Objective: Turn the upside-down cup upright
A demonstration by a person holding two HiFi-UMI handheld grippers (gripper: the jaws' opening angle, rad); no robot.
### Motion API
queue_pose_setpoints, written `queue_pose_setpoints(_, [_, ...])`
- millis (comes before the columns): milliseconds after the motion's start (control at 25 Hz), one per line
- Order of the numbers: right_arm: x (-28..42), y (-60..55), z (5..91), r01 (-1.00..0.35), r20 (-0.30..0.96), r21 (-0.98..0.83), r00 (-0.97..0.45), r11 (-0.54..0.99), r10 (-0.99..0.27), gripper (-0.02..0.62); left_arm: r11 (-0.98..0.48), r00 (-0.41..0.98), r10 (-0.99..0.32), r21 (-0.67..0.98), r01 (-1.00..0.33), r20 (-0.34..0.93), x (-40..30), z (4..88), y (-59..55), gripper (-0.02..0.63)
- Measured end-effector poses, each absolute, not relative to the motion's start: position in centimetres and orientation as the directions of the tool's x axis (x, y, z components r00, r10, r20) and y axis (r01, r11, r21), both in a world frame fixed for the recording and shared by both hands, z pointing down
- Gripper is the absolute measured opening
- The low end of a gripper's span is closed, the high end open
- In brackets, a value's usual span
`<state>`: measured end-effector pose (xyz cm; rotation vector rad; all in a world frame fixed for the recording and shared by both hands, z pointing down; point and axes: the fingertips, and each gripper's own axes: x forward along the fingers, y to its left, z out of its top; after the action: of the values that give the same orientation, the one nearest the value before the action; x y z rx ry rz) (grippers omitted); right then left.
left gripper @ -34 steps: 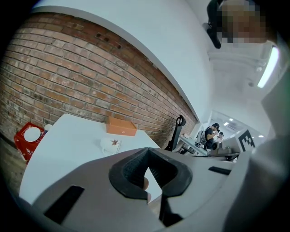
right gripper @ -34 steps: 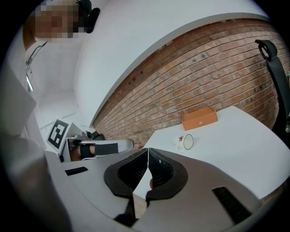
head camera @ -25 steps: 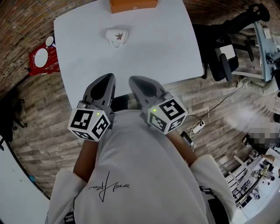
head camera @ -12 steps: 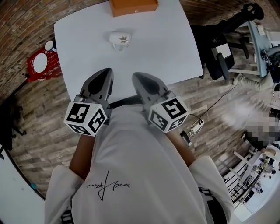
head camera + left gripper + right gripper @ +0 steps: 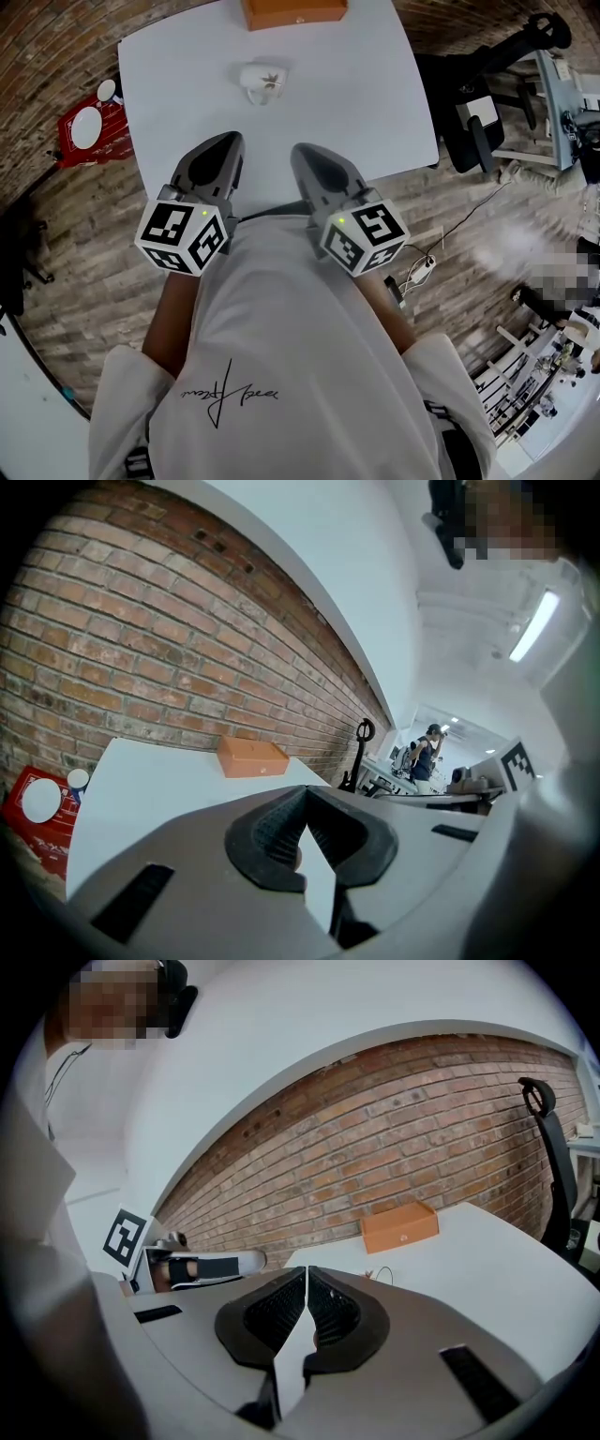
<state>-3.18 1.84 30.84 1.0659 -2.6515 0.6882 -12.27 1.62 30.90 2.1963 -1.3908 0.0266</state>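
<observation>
A white cup (image 5: 262,81) with a brown leaf print stands upside down on the white table (image 5: 375,103), toward its far side, its handle pointing to the near edge. My left gripper (image 5: 225,141) and right gripper (image 5: 302,150) hover side by side over the table's near edge, well short of the cup. Both are shut with nothing between the jaws, as the left gripper view (image 5: 305,794) and the right gripper view (image 5: 307,1271) confirm. In those two views the jaws hide most of the cup.
An orange box (image 5: 293,11) lies at the table's far edge, just behind the cup, and also shows as the orange box (image 5: 253,757) and the orange box (image 5: 400,1227). A red mat with white dishes (image 5: 89,127) lies on the floor left. A black office chair (image 5: 478,103) stands right.
Both grippers have edged slightly forward over the near table edge. They stay shut, and the cup has not moved.
</observation>
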Motion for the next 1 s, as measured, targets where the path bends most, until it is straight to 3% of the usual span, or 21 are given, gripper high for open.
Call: queue_pose_setpoints(1000, [-4.4, -4.5, 34.6, -0.679, 0.399, -0.422, -0.734, 0.601, -0.549, 0.023, -0.289, 0.453, -0.798, 0.407, -0.866, 0.397, -13.9, 34.2, -4.6, 0.011])
